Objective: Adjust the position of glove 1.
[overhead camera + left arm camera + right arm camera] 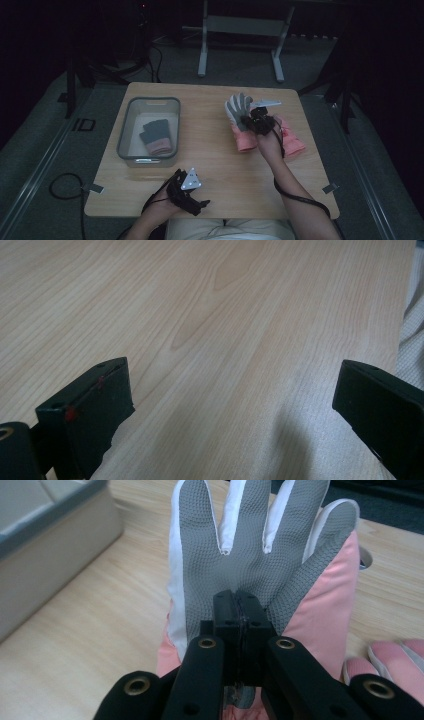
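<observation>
Right gripper (239,605): jaws clamped on the pink-and-grey glove (260,545), near the table's (210,165) far right corner
Left gripper (232,405): jaws apart, at the near edge
Bin (125,131): far left

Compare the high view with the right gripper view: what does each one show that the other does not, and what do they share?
High view alone: the left gripper near the table's front edge, dark gloves lying in the grey bin, and the floor around the table.

Right gripper view alone: the right gripper up close, jaws pressed together on the grey textured palm of the pink glove.

Both: that pink glove, part of a second pink glove beside it, the bin and the wooden table.
</observation>
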The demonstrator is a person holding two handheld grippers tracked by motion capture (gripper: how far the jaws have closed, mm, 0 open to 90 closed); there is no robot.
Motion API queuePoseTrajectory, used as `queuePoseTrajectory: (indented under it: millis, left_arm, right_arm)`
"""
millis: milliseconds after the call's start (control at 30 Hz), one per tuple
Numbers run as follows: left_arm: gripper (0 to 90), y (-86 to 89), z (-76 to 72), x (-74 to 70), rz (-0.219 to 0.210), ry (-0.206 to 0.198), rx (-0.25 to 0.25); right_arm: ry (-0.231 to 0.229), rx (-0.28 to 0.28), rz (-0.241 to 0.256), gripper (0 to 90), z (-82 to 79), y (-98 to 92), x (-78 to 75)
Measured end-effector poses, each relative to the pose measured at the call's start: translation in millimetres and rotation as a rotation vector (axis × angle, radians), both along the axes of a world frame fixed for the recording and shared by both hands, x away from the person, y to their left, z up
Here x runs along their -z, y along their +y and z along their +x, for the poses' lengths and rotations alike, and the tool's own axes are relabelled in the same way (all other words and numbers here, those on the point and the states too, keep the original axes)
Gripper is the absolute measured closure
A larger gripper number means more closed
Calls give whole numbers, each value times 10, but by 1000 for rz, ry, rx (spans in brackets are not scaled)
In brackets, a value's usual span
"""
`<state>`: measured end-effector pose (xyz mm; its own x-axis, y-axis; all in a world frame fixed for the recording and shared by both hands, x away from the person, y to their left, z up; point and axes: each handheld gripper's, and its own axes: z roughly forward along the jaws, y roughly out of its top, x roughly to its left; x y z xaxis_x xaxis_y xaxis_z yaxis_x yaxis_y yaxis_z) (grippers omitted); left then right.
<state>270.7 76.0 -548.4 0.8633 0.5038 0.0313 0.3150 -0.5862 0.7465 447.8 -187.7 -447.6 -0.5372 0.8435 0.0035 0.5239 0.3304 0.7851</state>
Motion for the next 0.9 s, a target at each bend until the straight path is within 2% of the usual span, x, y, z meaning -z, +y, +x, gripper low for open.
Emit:
queuePoseTrajectory:
  millis: [67,167,200,300,367,500,533,567,700,900]
  left_arm:
    - [23,5,1,0,3,0,2]
    - [22,32,6,-4,-3,-17,-5]
    - [22,44,7,-7,-13,-16,-10]
    - [22,61,8,-1,-13,-24,-16]
    - [22,59,0,5,-5,-28,-13]
    - [22,56,-6,4,-8,-38,-8]
    - [22,58,-8,0,-14,-42,-7]
    - [22,59,-10,-6,-19,-44,-8]
    - [22,36,-31,-11,-12,-57,0]
    - [22,-21,-43,42,16,-47,27]
  right_arm:
    - [-23,35,4,891,-143,0,-97]
    - [-21,84,47,891,-364,-29,-193]
    - [-5,104,83,891,-431,-50,-205]
    - [-1,148,101,891,-622,-58,-178]
    - [7,173,89,890,-692,-46,-108]
    - [62,211,127,891,-758,-37,103]
    - [89,211,154,891,-767,-32,171]
    - [100,208,158,890,-776,-11,236]
    - [144,223,142,890,-738,81,452]
    - [173,254,134,890,-598,223,642]
